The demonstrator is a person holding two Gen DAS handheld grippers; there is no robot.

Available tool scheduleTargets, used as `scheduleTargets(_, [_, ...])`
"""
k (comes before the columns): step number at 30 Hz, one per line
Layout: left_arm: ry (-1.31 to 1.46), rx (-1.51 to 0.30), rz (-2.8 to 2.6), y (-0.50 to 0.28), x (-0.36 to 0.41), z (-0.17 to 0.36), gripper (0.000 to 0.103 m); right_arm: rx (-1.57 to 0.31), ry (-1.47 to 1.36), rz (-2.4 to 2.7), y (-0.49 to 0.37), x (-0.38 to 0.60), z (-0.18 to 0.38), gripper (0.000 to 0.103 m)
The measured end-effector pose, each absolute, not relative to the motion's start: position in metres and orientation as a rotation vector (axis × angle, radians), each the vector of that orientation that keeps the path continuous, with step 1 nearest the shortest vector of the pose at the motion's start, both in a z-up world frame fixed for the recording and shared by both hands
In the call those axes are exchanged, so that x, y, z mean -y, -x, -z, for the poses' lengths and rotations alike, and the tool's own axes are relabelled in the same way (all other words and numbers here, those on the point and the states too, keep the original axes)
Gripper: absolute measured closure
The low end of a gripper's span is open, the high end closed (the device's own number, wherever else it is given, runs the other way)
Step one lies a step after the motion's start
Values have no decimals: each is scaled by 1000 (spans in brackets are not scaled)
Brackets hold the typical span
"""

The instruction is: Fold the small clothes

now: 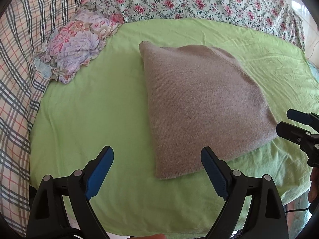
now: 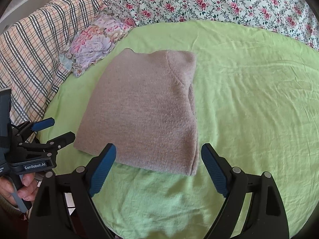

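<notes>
A folded tan knit garment (image 1: 201, 107) is lying on the green sheet (image 1: 95, 107), beside a floral pillow (image 1: 77, 43). Left claw (image 1: 157, 171) and right claw (image 2: 158, 169) are hovering released, empty, near its front edge. Any snag risks undoing the fold.

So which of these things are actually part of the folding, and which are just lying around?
Part of the job:
- folded beige sweater
- left gripper, open
- right gripper, open

Just lying about:
- floral pillow
- plaid blanket
- flowered quilt
- green sheet

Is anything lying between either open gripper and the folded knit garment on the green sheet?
Nothing visible does. The knit garment lies alone on the green sheet, bare sheet between it and the left gripper and right gripper. The floral pillow sits off to the side.
</notes>
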State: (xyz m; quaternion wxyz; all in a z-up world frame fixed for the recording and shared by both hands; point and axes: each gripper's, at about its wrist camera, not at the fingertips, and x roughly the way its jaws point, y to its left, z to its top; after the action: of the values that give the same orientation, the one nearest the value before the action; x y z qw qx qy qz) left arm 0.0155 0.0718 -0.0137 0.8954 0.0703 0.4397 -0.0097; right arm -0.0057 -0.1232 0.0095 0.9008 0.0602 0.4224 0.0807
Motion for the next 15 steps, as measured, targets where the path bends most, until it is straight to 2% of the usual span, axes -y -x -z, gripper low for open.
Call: scheduleTargets(15, [-54, -900, 77, -28, -78, 9, 12, -873, -135, -176, -7, 118, -13, 15])
